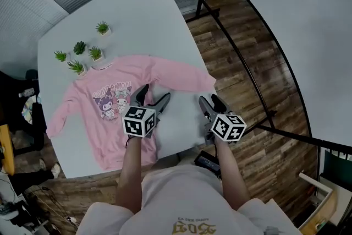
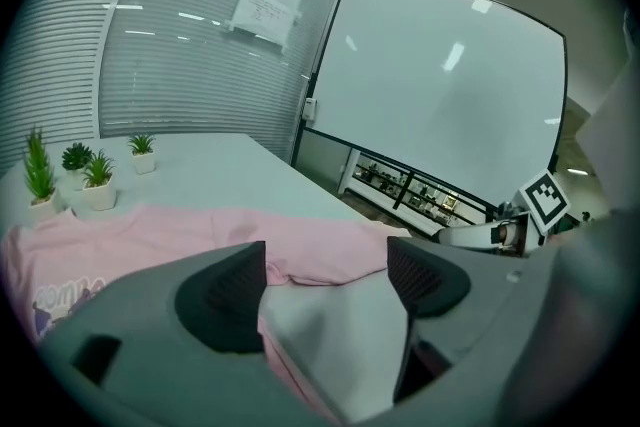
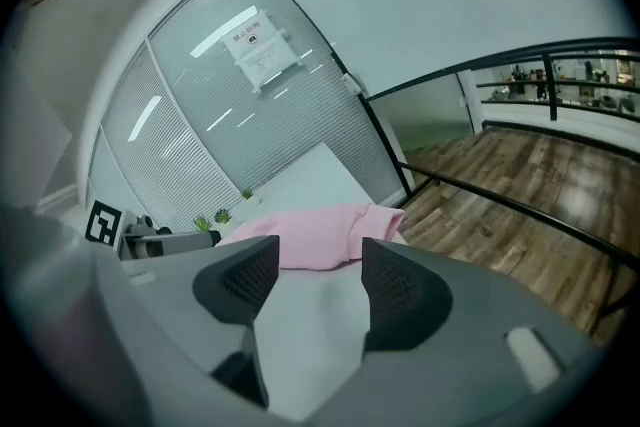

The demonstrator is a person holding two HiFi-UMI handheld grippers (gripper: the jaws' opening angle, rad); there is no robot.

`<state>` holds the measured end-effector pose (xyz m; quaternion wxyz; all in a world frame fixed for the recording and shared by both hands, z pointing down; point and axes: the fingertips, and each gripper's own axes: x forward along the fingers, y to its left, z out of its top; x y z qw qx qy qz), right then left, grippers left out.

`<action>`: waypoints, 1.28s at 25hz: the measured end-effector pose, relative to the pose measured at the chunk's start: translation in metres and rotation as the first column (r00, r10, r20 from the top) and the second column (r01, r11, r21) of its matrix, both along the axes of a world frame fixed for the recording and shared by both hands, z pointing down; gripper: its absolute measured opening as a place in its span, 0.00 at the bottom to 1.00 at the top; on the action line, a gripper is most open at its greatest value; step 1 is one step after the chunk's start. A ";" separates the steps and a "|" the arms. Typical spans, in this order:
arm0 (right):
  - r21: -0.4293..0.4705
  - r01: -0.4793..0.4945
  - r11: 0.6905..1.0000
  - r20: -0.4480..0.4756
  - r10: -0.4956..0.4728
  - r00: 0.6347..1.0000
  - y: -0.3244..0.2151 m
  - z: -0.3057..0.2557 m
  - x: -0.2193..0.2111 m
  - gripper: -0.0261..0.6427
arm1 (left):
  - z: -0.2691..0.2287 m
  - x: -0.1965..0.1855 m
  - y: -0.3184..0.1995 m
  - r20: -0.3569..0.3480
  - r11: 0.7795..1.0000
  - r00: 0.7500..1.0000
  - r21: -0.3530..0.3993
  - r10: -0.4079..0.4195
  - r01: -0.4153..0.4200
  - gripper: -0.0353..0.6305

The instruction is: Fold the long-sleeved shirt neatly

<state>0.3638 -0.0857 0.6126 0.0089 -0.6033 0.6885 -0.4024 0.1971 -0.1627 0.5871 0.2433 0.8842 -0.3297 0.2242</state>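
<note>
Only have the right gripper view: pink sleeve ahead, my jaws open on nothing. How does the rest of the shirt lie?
Observer: The shirt is spread flat on the table, print side up.
Operator: Are the left jaws on cloth?
Observer: No. The left gripper is over the shirt's side edge, jaws apart, with nothing gripped.
</note>
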 end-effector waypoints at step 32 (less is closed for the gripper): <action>-0.323 -0.156 0.933 0.048 0.181 0.982 -0.027 0.065 0.036 0.17 | 0.037 0.019 -0.004 0.077 0.996 0.997 -0.077 -0.029 0.035 0.54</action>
